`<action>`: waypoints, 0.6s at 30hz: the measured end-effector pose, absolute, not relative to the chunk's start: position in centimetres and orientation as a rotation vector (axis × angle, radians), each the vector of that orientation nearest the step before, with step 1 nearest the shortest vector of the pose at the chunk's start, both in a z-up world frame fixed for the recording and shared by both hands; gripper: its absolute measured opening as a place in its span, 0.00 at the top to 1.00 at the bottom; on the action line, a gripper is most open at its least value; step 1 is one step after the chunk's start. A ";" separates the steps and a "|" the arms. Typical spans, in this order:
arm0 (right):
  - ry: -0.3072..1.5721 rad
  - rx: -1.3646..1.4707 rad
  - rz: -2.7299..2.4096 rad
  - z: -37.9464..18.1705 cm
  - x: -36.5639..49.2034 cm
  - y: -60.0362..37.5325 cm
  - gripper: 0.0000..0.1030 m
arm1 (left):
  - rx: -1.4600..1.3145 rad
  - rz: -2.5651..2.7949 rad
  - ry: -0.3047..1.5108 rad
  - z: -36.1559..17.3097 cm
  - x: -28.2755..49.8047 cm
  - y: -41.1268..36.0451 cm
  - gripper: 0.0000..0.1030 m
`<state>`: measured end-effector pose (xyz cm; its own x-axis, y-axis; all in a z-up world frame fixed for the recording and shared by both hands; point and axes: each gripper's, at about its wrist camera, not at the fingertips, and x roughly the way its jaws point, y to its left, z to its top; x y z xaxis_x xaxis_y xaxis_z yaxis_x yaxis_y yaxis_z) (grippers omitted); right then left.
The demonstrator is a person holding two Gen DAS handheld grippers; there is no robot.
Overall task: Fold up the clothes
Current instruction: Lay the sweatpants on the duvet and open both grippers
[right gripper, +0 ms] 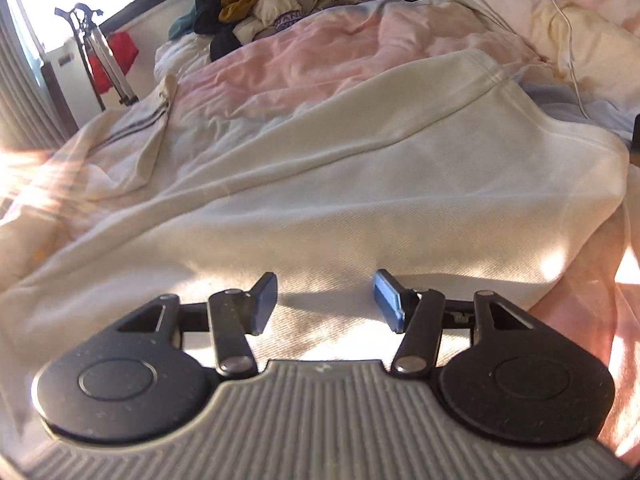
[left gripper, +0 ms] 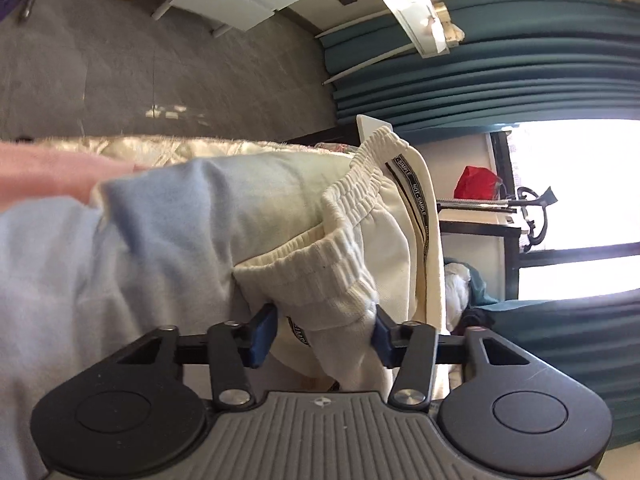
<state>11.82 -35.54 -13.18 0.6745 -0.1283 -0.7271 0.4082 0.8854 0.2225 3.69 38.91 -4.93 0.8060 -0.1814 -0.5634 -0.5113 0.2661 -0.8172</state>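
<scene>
Teal curtains (left gripper: pixel 500 64), red bag (left gripper: pixel 478 183), pink duvet (right gripper: pixel 320 60).

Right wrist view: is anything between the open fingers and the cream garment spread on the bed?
Nothing visible. The right gripper hangs with fingers apart directly over bare fabric of the cream garment; the clothes pile lies far behind it.

bright daylight from window (left gripper: pixel 576 184), blown out white; sun patches and glare streaks on cream cloth (right gripper: pixel 320 184) at left edge; dark shadows under gripper fingers (right gripper: pixel 266 302); fisheye bends edges; left view turned sideways, near cloth blurry
</scene>
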 end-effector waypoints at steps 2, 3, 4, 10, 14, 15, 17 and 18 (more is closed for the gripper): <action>0.793 0.308 -0.303 -13.7 12.2 -34.7 0.44 | -1.158 0.271 0.665 -2.4 4.6 38.1 0.77; 0.797 0.285 -0.300 -13.8 12.3 -34.4 0.44 | -1.106 0.275 0.669 -1.3 5.0 37.8 0.80; 0.796 0.284 -0.297 -13.8 12.2 -34.4 0.44 | -1.057 0.278 0.671 -0.2 5.4 37.6 0.84; 0.794 0.303 -0.281 -13.8 12.0 -34.6 0.44 | -0.889 0.251 0.681 2.9 4.1 37.4 0.86; 0.799 0.286 -0.281 -13.9 12.1 -34.4 0.44 | -0.856 0.313 0.789 -1.5 0.7 38.0 0.85; 0.799 0.286 -0.281 -13.8 12.0 -34.4 0.44 | -0.847 0.314 0.802 -2.5 0.4 38.1 0.84; 0.798 0.283 -0.281 -13.8 11.9 -34.3 0.44 | -0.821 0.291 0.774 -2.6 0.0 37.9 0.81; 0.798 0.282 -0.281 -13.8 11.9 -34.3 0.44 | -0.810 0.280 0.764 -2.3 -0.2 37.7 0.80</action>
